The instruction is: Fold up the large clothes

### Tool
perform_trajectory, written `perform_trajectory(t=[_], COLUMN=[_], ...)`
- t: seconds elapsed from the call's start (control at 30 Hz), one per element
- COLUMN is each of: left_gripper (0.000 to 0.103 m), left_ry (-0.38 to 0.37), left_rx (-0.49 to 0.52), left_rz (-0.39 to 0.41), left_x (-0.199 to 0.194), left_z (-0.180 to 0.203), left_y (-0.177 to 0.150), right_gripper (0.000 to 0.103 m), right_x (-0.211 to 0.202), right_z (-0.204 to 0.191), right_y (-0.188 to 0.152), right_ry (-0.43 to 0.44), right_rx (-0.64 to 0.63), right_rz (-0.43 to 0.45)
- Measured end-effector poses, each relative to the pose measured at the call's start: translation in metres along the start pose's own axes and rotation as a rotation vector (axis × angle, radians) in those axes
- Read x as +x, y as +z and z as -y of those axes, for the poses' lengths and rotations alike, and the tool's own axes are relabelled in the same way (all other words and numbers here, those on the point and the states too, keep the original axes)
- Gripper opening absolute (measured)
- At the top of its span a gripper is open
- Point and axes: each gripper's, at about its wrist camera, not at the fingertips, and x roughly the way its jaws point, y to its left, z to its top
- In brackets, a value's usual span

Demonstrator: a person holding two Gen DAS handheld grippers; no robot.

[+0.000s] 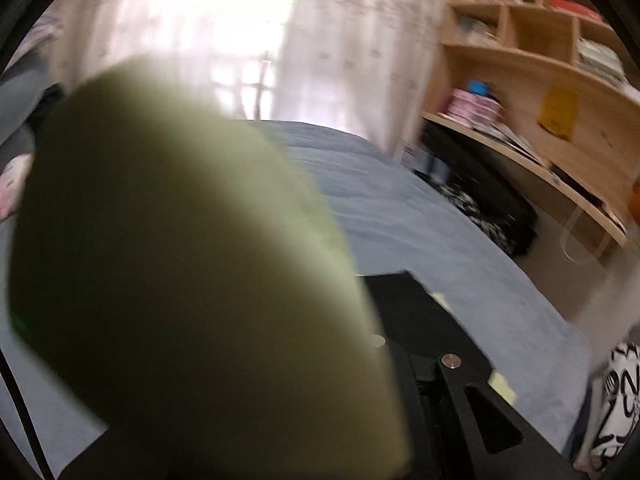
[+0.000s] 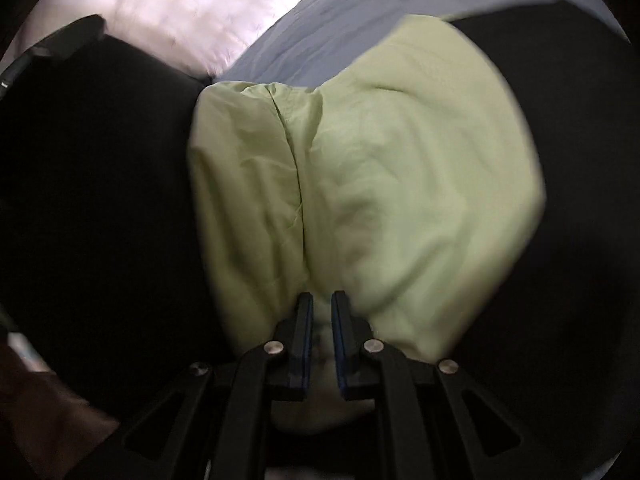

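A pale green garment hangs bunched and wrinkled in the right wrist view. My right gripper is shut on its edge, jaws nearly together with cloth pinched between the blue pads. In the left wrist view the same green garment hangs close over the lens and hides most of my left gripper. Only its right finger shows, with a bit of green cloth at its edge. The left jaw is hidden, so its state cannot be read. A blue-grey bed lies below.
A wooden shelf unit and desk with books stand at the right. White curtains cover a bright window behind the bed. A black chair or bag sits between bed and desk. A black-and-white patterned cloth lies at the bed's right edge.
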Motion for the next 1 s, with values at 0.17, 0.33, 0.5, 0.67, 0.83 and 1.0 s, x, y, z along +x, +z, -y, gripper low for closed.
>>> perform_trajectory(t=[0.17,0.33,0.5,0.67,0.83,1.0], left_gripper=[0.008,0.008,0.009,0.009,0.009,0.049], left_ry=[-0.099,-0.116,-0.008,-0.044,-0.004,-0.108], left_rx=[0.105,0.189,0.217,0.225,0.265,0.173], left_rz=[-0.077,-0.326,-0.438,-0.374,-0.415,-0.458], left_x=[0.034,0.117,0.156,0.140,0.153,0.135], left_z=[0.067,0.125,0.138,0.147,0.141,0.130], left_y=[-0.009,-0.059,-0.091,-0.076,-0.088,-0.079], right_gripper=[0.009,0.010,0.010,0.010,0.010,0.010], right_x=[-0.095,-0.170,-0.203,-0.205,-0.208,-0.211], right_z=[0.050,0.100,0.121,0.113,0.119,0.114], right_y=[-0.021,-0.038,-0.049,-0.053,-0.051,-0.047], right_ry=[-0.118,-0.270,-0.352,-0.385,-0.400,-0.443], right_rx=[0.091,0.196,0.236,0.201,0.202,0.192], right_rz=[0.181,0.350,0.419,0.438,0.433,0.386])
